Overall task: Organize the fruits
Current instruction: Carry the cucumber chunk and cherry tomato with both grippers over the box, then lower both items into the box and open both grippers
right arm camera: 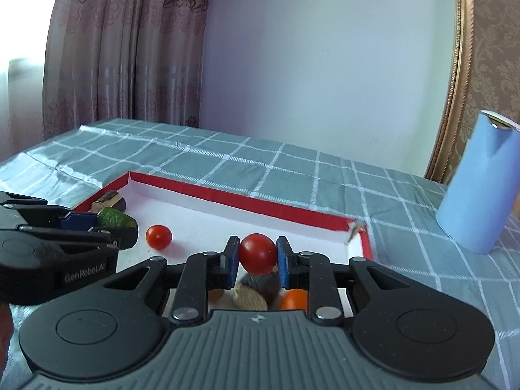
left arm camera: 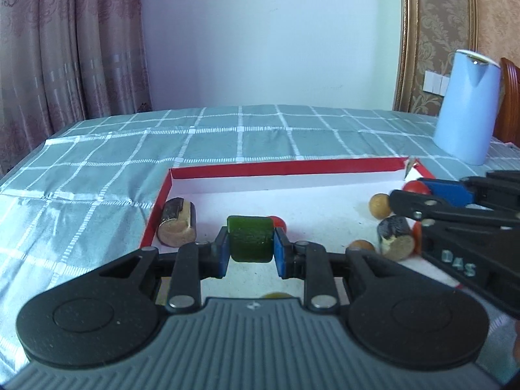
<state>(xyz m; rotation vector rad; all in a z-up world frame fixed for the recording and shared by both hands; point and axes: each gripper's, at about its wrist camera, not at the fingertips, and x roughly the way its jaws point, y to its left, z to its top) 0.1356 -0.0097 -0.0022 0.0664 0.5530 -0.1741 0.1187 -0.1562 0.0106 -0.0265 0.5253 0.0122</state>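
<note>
Fruit pieces [left arm camera: 177,227] lie in tray [left arm camera: 282,166] on table [left arm camera: 97,175].

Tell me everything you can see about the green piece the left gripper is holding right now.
The green piece is a short dark-green chunk, like a cut cucumber section, with a dull, slightly bumpy skin and flat cut ends. It sits clamped between the blue pads of the left gripper, one pad on each side. It is over the white floor of the red-edged tray, near its left part; whether it is lifted clear of the floor I cannot tell. A small red tomato lies just behind it.
</note>
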